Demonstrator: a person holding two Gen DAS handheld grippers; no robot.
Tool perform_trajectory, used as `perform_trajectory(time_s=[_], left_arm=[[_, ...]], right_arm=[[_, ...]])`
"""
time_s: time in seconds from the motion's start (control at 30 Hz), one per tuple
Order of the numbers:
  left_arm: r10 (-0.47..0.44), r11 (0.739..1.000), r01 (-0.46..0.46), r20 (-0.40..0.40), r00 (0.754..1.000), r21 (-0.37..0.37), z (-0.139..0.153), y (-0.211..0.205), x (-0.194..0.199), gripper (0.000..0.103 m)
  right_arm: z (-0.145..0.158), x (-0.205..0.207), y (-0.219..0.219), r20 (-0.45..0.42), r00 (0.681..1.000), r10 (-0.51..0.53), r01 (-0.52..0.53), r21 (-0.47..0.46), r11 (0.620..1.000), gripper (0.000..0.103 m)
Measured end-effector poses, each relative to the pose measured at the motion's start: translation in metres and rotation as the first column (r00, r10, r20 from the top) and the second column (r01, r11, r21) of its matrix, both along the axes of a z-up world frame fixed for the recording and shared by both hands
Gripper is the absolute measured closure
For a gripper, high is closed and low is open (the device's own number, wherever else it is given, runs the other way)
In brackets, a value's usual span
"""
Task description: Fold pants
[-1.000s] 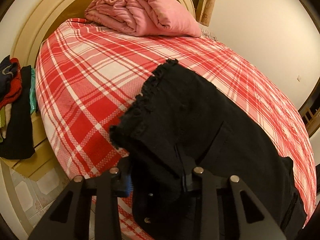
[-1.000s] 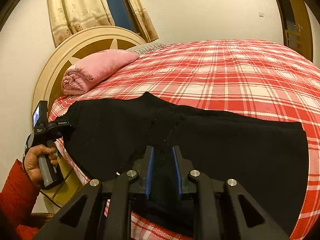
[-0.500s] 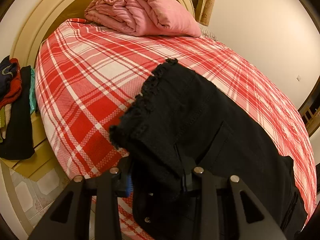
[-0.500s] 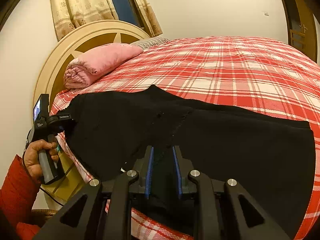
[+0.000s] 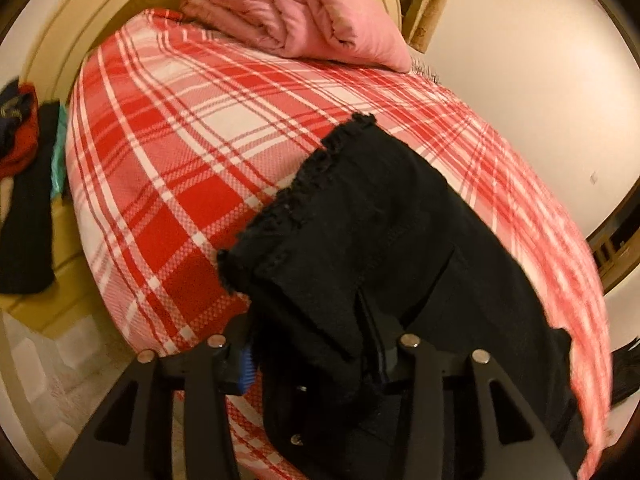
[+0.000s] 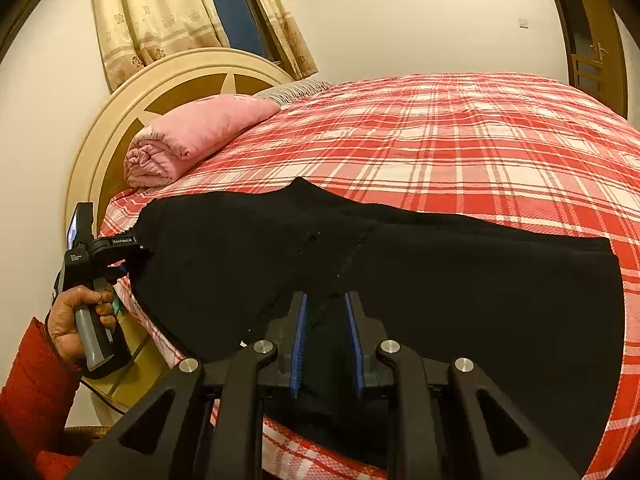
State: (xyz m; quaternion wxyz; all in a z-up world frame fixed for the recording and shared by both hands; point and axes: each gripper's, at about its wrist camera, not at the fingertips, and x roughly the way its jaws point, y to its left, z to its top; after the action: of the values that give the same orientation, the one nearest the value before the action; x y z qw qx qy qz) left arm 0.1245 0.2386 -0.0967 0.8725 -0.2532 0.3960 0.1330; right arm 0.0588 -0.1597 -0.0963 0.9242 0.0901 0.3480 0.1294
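Note:
Black pants (image 5: 380, 220) lie along the near edge of the bed with the red plaid cover (image 5: 180, 160). Their frayed hem end is bunched up between the fingers of my left gripper (image 5: 312, 340). Its jaws are opening, but the cloth still fills the gap and stays lifted. The blue left pad (image 5: 245, 368) shows; the other pad is hidden by cloth. In the right wrist view the pants (image 6: 440, 280) stretch across the bed. My right gripper (image 6: 326, 304) is shut on a fold at their near edge, mid-length. The left gripper (image 6: 132, 254) is at the far left end, held by a hand (image 6: 76, 320).
A rolled pink quilt (image 5: 304, 12) lies by the round headboard (image 6: 180, 80). Dark and red clothes (image 5: 24, 200) are piled on a ledge left of the bed. Plaid cover (image 6: 460, 140) stretches beyond the pants. A door (image 6: 592, 68) is at the far right.
The left jaws have widened a little and the left view has rolled slightly. The pants' hem is still bunched between them. The right gripper and its grip look the same.

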Motion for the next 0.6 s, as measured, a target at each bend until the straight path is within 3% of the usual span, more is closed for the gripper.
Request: perform_trajectory(time_s=[0.13, 0.37, 0.47, 0.6], left_arm=[[-0.023, 0.999, 0.022, 0.027, 0.999, 0.027, 0.007, -0.009, -0.003, 0.073], [-0.123, 0.984, 0.106, 0.121, 0.985, 0.144, 0.045, -0.038, -0.01, 0.077], [-0.215, 0.963, 0.178, 0.182, 0.96, 0.201, 0.069, -0.064, -0.015, 0.077], [-0.37, 0.906, 0.288, 0.254, 0.894, 0.309, 0.099, -0.112, -0.027, 0.077]], right_arm=[[0.0, 0.0, -0.001, -0.001, 1.0, -0.003, 0.003, 0.004, 1.0, 0.083], [-0.002, 0.002, -0.019, -0.019, 0.997, -0.069, 0.07, 0.058, 0.996, 0.083], [-0.003, 0.002, -0.029, -0.032, 0.994, -0.102, 0.104, 0.081, 0.991, 0.083], [-0.006, 0.002, -0.048, -0.049, 0.986, -0.159, 0.164, 0.129, 0.978, 0.083]])
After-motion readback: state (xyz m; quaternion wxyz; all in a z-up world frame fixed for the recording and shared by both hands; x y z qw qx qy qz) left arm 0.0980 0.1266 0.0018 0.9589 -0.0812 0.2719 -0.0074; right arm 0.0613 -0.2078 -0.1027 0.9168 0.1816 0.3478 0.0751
